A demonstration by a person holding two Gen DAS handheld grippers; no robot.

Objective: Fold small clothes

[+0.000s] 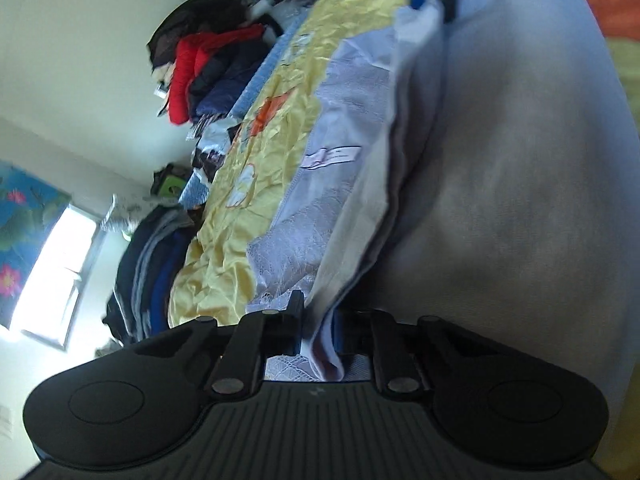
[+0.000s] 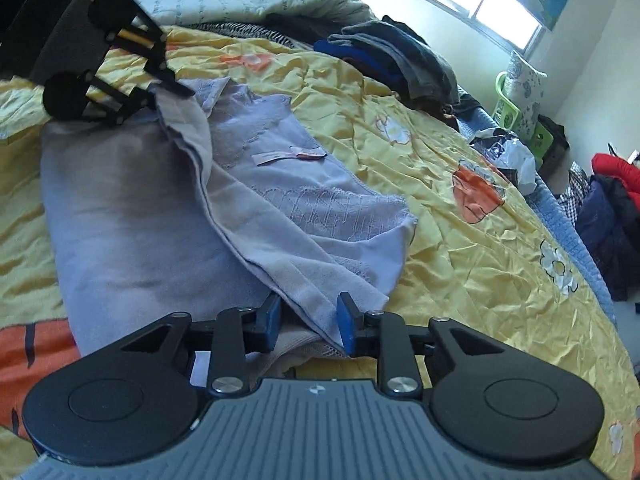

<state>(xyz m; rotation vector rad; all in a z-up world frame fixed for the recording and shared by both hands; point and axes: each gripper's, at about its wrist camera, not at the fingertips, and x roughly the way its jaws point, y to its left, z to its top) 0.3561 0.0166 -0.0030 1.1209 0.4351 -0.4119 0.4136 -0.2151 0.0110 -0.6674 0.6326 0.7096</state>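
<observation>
Soft pale lilac knit garment (image 2: 132, 208) sprawls ahead of your right gripper (image 2: 308, 322), whose blue pads clamp its limp near hem; left gripper (image 1: 318, 326) pinches the far edge. Keep hems taut.

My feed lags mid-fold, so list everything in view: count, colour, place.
garment: one, lilac, on the bed, one side folded over
bedspread: one, yellow with orange prints, under it
folded clothes: one pile, dark, far bed edge
jackets: heap, red and navy, beyond the bed
window: one, bright, back wall
left gripper: black, shut on garment
right gripper: blue pads, on the garment's near edge
</observation>
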